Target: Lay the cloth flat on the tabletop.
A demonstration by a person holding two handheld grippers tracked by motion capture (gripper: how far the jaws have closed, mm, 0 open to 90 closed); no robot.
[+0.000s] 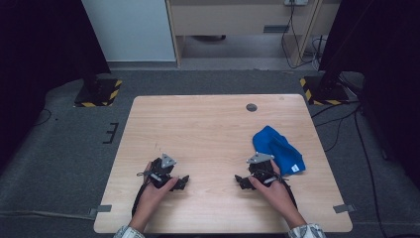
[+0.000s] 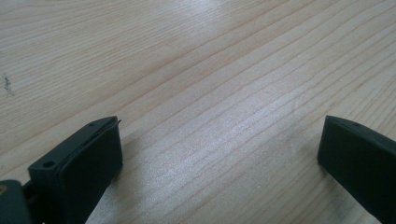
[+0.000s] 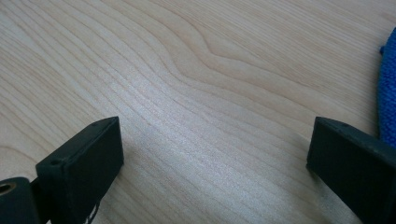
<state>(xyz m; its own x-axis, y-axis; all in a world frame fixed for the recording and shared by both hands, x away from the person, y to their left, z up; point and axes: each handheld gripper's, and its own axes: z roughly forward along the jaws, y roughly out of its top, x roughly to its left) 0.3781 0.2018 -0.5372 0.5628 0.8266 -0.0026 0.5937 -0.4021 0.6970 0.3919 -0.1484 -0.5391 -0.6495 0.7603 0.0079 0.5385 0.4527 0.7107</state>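
Left claw [image 1: 184, 181]: held wide open, nothing gripped, low over bare desk [image 1: 208, 129].
Right claw [image 1: 239, 181]: held wide open, empty.
Blue cloth [image 1: 278, 148]: crumpled, just beside right claw.

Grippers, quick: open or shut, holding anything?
Left gripper: open, empty, over bare table.
Right gripper: open, empty, blue cloth beside it, not held.

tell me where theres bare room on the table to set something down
Bare wood runs from the left edge of the table across its far half to the dark round hole. Bare wood also lies between the two grippers. It is crowded at the right, around the blue cloth.
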